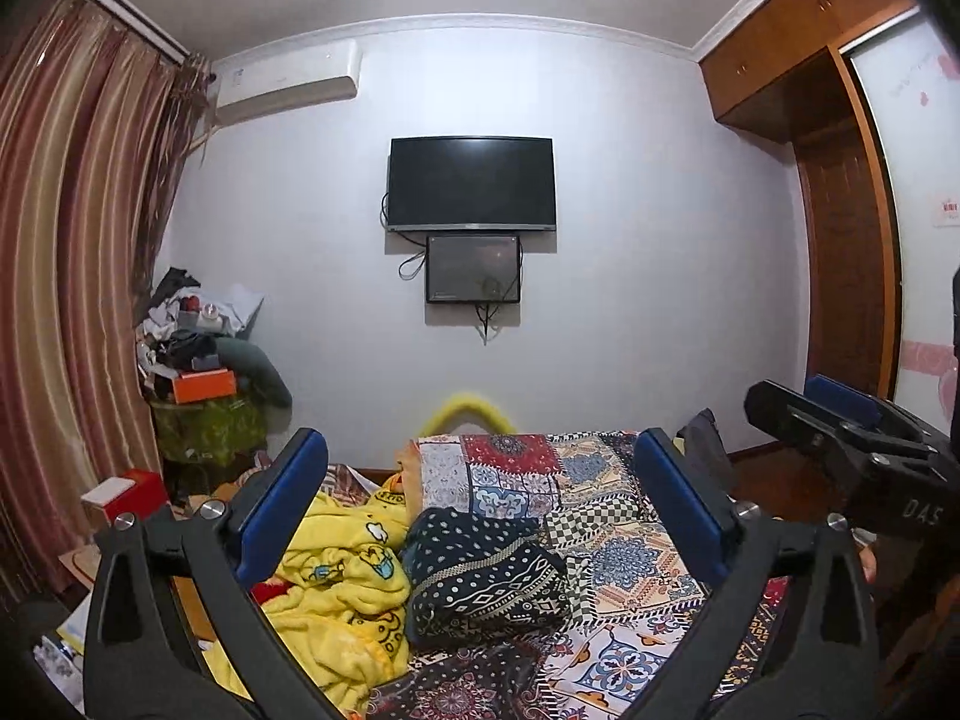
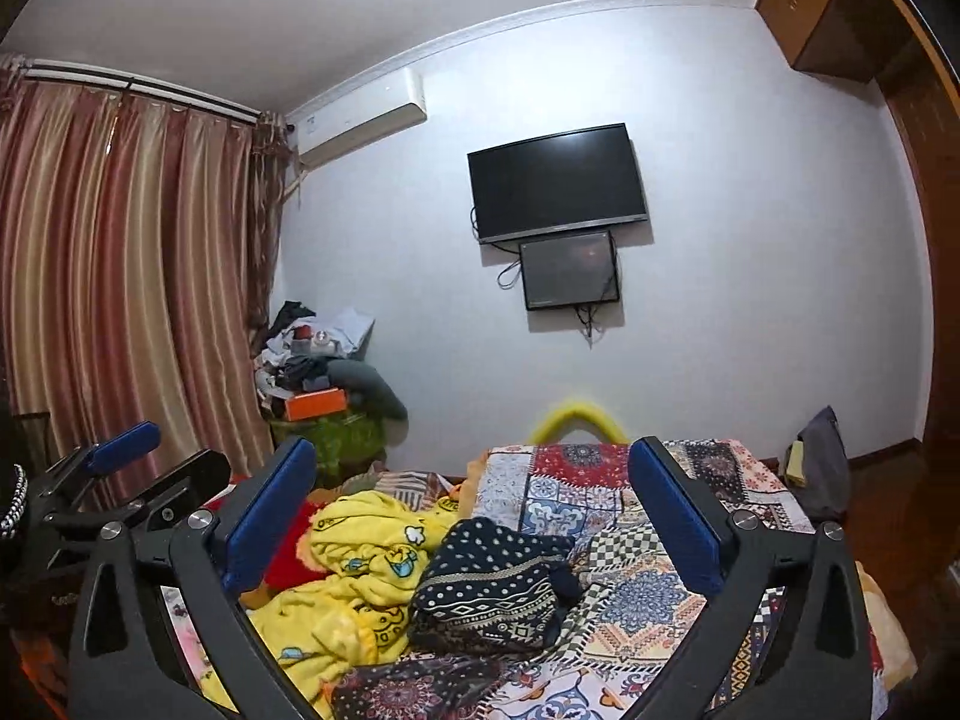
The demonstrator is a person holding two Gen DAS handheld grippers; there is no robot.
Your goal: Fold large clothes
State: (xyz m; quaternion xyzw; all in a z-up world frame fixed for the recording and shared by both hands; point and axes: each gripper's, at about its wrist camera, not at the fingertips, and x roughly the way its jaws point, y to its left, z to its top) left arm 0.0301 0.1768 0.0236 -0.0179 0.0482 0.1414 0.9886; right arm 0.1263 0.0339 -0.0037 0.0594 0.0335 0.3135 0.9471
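A dark navy garment with white dots and patterned bands [image 1: 486, 582] lies folded into a compact bundle on the patchwork bedspread [image 1: 624, 546]; it also shows in the right wrist view [image 2: 492, 588]. My left gripper [image 1: 480, 480] is open and empty, raised above the bed with the bundle below and between its blue-padded fingers [image 1: 678, 504]. My right gripper [image 2: 474, 486] is open and empty too, held above the same bundle. The right gripper shows at the right edge of the left wrist view [image 1: 840, 426]. The left gripper shows at the left edge of the right wrist view [image 2: 120, 468].
A crumpled yellow cartoon blanket [image 1: 336, 594] lies left of the bundle. A cluttered green table with an orange box [image 1: 204, 387] stands in the far left corner by striped curtains [image 1: 72, 276]. A TV [image 1: 471, 183] hangs on the far wall. A wooden wardrobe [image 1: 840, 210] stands right.
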